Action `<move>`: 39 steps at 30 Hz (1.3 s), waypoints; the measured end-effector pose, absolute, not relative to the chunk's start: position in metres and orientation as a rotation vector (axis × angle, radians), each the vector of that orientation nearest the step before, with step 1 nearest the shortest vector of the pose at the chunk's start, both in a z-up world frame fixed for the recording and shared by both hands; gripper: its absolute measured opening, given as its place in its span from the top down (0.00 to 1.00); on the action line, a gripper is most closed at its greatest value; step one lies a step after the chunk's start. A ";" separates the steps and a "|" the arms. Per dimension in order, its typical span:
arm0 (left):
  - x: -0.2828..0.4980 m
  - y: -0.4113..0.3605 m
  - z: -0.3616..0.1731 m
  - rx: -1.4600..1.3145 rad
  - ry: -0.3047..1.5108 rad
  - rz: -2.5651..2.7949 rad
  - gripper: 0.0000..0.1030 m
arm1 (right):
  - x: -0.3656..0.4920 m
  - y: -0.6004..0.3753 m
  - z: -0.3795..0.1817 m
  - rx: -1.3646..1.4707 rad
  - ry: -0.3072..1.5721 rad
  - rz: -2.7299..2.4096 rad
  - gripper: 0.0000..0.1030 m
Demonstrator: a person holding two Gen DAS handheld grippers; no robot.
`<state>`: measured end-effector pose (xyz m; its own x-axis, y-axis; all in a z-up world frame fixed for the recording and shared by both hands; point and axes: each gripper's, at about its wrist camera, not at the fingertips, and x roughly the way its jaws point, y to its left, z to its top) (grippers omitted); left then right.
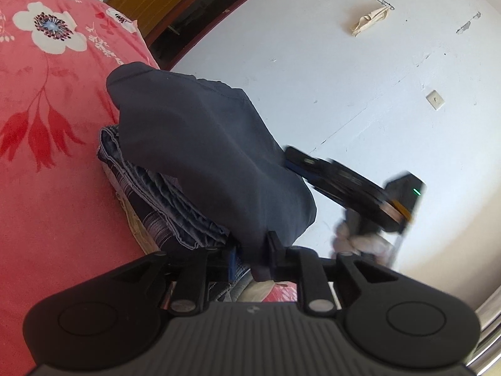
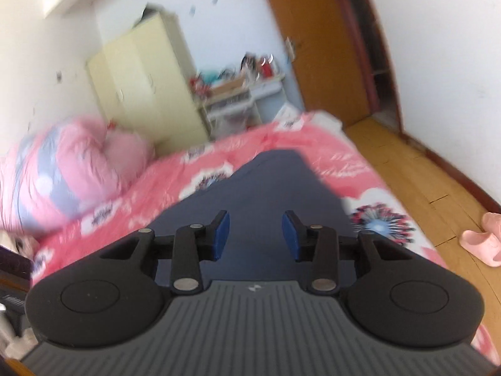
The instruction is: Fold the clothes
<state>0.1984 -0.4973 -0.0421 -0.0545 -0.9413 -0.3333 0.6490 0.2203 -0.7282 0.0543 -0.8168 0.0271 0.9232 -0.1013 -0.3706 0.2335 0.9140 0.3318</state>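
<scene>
Bedroom scene, with a bed under a coral floral bedspread point(image 1: 47, 163) taking up most of both shots and white walls behind. From the left wrist view, the left gripper point(image 1: 253, 255) is clamped down on an edge of a dark navy garment point(image 1: 206, 144), which is lifted and draped in a soft hump over a small stack of folded clothes point(image 1: 150, 200) sitting near the bed's edge. The right gripper point(image 1: 344, 181) shows up blurry at the garment's far side, right against the cloth. From the right wrist view, the right gripper point(image 2: 255, 235) has its blue pads point(image 2: 220, 233) spread wide with nothing between them, hovering over the navy garment point(image 2: 269, 194), which runs long-ways away from the camera across the bedspread toward the bed's far end, narrowing there. A yellow wardrobe point(image 2: 144, 84) and a wooden door point(image 2: 319, 47) sit in the background, pretty smeared. Handling-wise I'd guess this thing is light, limp and a bit stretchy, so it'll sag wherever it isn't held; pinching hems or corners looks like the sane place to grab.
</scene>
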 end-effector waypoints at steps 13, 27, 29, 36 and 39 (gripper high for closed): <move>0.163 -0.427 -0.018 -0.456 0.816 -1.440 0.30 | -0.026 -0.810 0.054 0.467 0.237 -0.503 0.63; -0.021 -0.292 0.045 0.011 0.425 -0.942 0.00 | -0.157 -0.509 0.019 0.298 0.334 -0.470 0.10; -0.040 -0.282 0.048 0.081 0.375 -0.837 0.00 | -0.160 -0.487 0.020 0.294 0.326 -0.487 0.02; -0.068 -0.255 0.063 0.179 0.326 -0.594 0.00 | -0.168 -0.432 0.035 0.238 0.333 -0.545 0.01; -0.068 -0.247 0.067 0.171 0.343 -0.571 0.00 | -0.168 -0.419 0.037 0.237 0.342 -0.607 0.01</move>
